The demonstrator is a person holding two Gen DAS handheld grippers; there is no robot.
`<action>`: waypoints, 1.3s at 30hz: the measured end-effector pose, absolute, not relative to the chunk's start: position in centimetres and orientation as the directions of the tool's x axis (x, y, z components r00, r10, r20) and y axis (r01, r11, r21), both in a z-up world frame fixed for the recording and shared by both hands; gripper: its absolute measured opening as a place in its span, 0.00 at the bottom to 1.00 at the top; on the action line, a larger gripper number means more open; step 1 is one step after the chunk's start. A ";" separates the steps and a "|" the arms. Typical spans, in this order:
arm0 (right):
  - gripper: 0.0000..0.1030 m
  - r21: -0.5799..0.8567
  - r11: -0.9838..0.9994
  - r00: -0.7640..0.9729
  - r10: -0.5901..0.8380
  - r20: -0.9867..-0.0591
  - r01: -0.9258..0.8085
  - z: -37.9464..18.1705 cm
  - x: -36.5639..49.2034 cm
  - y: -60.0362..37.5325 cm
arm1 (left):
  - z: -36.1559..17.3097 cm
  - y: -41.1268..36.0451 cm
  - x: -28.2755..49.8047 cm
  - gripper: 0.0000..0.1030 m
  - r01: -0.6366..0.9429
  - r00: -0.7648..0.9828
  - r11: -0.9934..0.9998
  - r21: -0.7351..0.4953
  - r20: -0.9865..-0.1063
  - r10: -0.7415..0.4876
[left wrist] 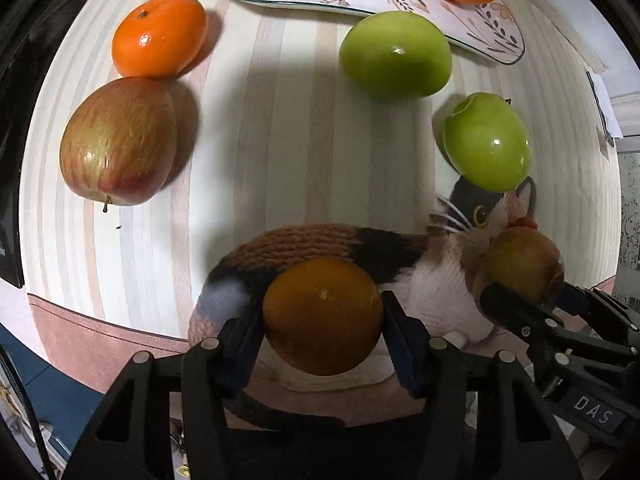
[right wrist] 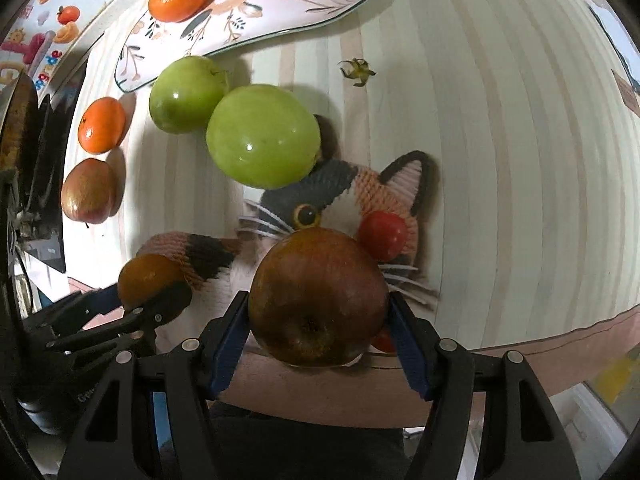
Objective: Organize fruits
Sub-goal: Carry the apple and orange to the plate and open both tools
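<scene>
Fingers [left wrist: 394, 328] of your left gripper [left wrist: 322, 332] are clasping an orange [left wrist: 322, 316] over the near table edge; your right gripper [right wrist: 318, 320] is pinching an apple [right wrist: 318, 296]. Both are feeling firm, smooth, roll-prone; you're gripping at the widest middle.

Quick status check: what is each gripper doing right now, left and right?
Left gripper: closed on an orange, held clear of the table.
Right gripper: closed on a red apple, also lifted.

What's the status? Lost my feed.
Left gripper shut on orange. Right gripper shut on red apple. Plate ahead; green apples between.
</scene>
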State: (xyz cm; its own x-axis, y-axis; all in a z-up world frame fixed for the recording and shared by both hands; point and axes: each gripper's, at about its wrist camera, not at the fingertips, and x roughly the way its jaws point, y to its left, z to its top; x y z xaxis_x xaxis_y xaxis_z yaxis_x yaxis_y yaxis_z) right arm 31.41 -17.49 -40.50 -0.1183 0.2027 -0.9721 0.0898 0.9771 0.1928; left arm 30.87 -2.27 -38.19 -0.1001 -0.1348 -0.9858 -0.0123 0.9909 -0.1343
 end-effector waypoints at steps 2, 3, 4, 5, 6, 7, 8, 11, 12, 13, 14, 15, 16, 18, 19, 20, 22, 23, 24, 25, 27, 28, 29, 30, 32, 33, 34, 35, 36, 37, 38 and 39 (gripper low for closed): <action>0.68 0.186 0.979 -0.116 0.194 -0.974 0.079 -40.6 31.6 -16.9 | -38.6 -2.5 30.9 0.53 -0.011 -0.115 0.991 -0.131 -0.985 -0.131; 0.68 0.181 0.981 -0.115 0.189 -0.975 0.073 -40.7 31.6 -16.3 | -39.1 -2.7 31.0 0.53 -0.006 -0.124 0.993 -0.120 -0.985 -0.120; 0.68 0.179 0.982 -0.118 0.185 -0.976 0.065 -40.8 31.7 -16.0 | -39.3 -2.7 31.1 0.52 -0.006 -0.122 0.994 -0.110 -0.986 -0.110; 0.68 0.176 0.982 -0.118 0.183 -0.976 0.062 -40.9 31.8 -15.9 | -39.4 -2.6 31.4 0.52 -0.013 -0.113 0.994 -0.106 -0.988 -0.107; 0.68 0.179 0.982 -0.116 0.185 -0.976 0.064 -40.9 31.9 -15.8 | -39.4 -2.7 31.4 0.52 -0.014 -0.109 0.995 -0.102 -0.989 -0.103; 0.68 0.183 0.981 -0.115 0.190 -0.975 0.064 -40.9 32.0 -15.7 | -39.3 -2.9 31.3 0.52 -0.014 -0.103 0.995 -0.095 -0.990 -0.096; 0.68 0.187 0.980 -0.112 0.194 -0.975 0.065 -40.9 32.1 -15.7 | -39.2 -2.9 31.3 0.51 -0.016 -0.095 0.995 -0.095 -0.991 -0.096; 0.67 0.194 0.979 -0.096 0.199 -0.975 0.059 -40.6 31.9 -15.8 | -38.2 -2.4 31.3 0.51 -0.011 -0.073 0.996 -0.094 -0.993 -0.094; 0.67 0.197 0.979 -0.091 0.202 -0.975 0.058 -40.4 31.8 -15.8 | -37.6 -2.1 31.3 0.51 -0.009 -0.059 0.996 -0.091 -0.994 -0.092; 0.67 0.204 0.977 -0.086 0.208 -0.974 0.056 -40.2 32.0 -16.2 | -37.0 -1.9 31.1 0.51 -0.007 -0.045 0.996 -0.091 -0.995 -0.091; 0.67 0.209 0.977 -0.079 0.213 -0.974 0.053 -39.9 32.0 -16.5 | -36.5 -1.9 31.3 0.51 -0.008 -0.036 0.996 -0.094 -0.995 -0.094; 0.67 0.213 0.976 -0.069 0.216 -0.974 0.050 -39.5 32.0 -16.5 | -35.9 -1.8 31.5 0.51 -0.012 -0.024 0.995 -0.097 -0.995 -0.097; 0.67 0.218 0.975 -0.057 0.220 -0.974 0.046 -39.0 32.1 -16.6 | -35.1 -1.6 31.8 0.51 -0.015 -0.009 0.995 -0.101 -0.995 -0.101; 0.67 0.230 0.972 -0.032 0.231 -0.972 0.043 -37.8 32.5 -16.6 | -33.4 -0.8 32.3 0.51 -0.018 0.022 0.993 -0.113 -0.993 -0.113; 0.67 0.237 0.970 -0.021 0.238 -0.971 0.043 -37.2 32.8 -16.8 | -32.7 -0.8 32.5 0.51 -0.020 0.031 0.993 -0.120 -0.992 -0.119; 0.67 0.245 0.969 -0.007 0.245 -0.969 0.041 -36.5 33.1 -16.9 | -31.8 -0.7 33.0 0.51 -0.020 0.046 0.991 -0.130 -0.991 -0.129; 0.67 0.265 0.963 0.022 0.264 -0.964 0.041 -35.0 34.1 -17.2 | -29.9 -0.5 34.3 0.51 -0.023 0.078 0.988 -0.153 -0.985 -0.151; 0.67 0.275 0.961 0.034 0.273 -0.961 0.041 -34.4 34.4 -17.3 | -29.0 -0.3 35.1 0.51 -0.024 0.095 0.986 -0.165 -0.982 -0.162; 0.67 0.286 0.957 0.051 0.284 -0.957 0.041 -33.7 35.1 -17.4 | -28.2 0.0 36.3 0.51 -0.026 0.105 0.985 -0.171 -0.980 -0.168; 0.67 0.293 0.955 0.064 0.290 -0.955 0.040 -33.2 35.5 -17.4 | -27.6 0.4 37.3 0.51 -0.030 0.118 0.983 -0.181 -0.977 -0.177; 0.67 0.302 0.953 0.088 0.298 -0.951 0.034 -32.2 37.4 -17.5 | -26.8 0.1 39.8 0.51 -0.035 0.129 0.981 -0.192 -0.974 -0.187; 0.67 0.301 0.953 0.100 0.297 -0.950 0.035 -31.9 38.7 -17.5 | -26.5 0.4 41.2 0.51 -0.042 0.133 0.980 -0.194 -0.973 -0.187; 0.67 0.296 0.955 0.111 0.291 -0.950 0.033 -31.9 39.7 -17.5 | -26.3 1.0 42.1 0.51 -0.045 0.134 0.980 -0.194 -0.973 -0.186; 0.67 0.292 0.956 0.123 0.285 -0.951 0.036 -32.0 41.0 -17.4 | -26.5 1.5 43.6 0.51 -0.048 0.130 0.981 -0.190 -0.975 -0.182; 0.67 0.290 0.956 0.124 0.283 -0.951 0.045 -32.9 43.3 -16.5 | -27.5 2.3 45.8 0.51 -0.058 0.122 0.983 -0.176 -0.978 -0.168; 0.67 0.292 0.955 0.121 0.285 -0.951 0.050 -33.4 44.4 -16.2 | -27.8 2.6 47.0 0.51 -0.059 0.109 0.984 -0.167 -0.981 -0.160; 0.67 0.297 0.953 0.114 0.290 -0.950 0.056 -34.1 45.8 -15.8 | -28.5 3.0 48.4 0.51 -0.065 0.098 0.985 -0.158 -0.984 -0.151; 0.67 0.300 0.952 0.105 0.293 -0.950 0.056 -35.0 46.8 -15.2 | -29.1 3.3 49.2 0.51 -0.064 0.086 0.986 -0.151 -0.986 -0.145; 0.67 0.302 0.952 0.094 0.296 -0.951 0.057 -35.8 47.8 -14.6 | -30.0 3.6 50.1 0.51 -0.066 0.068 0.988 -0.143 -0.988 -0.139; 0.67 0.304 0.951 0.086 0.298 -0.951 0.059 -36.6 48.6 -14.1 | -30.8 3.9 51.1 0.51 -0.073 0.048 0.988 -0.140 -0.989 -0.137; 0.67 0.306 0.950 0.071 0.302 -0.951 0.059 -37.4 49.4 -13.6 | -31.3 4.2 51.7 0.51 -0.076 0.034 0.987 -0.141 -0.990 -0.139; 0.67 0.309 0.949 0.054 0.306 -0.950 0.064 -38.3 50.2 -13.1 | -32.0 4.5 52.3 0.52 -0.082 0.017 0.987 -0.141 -0.990 -0.140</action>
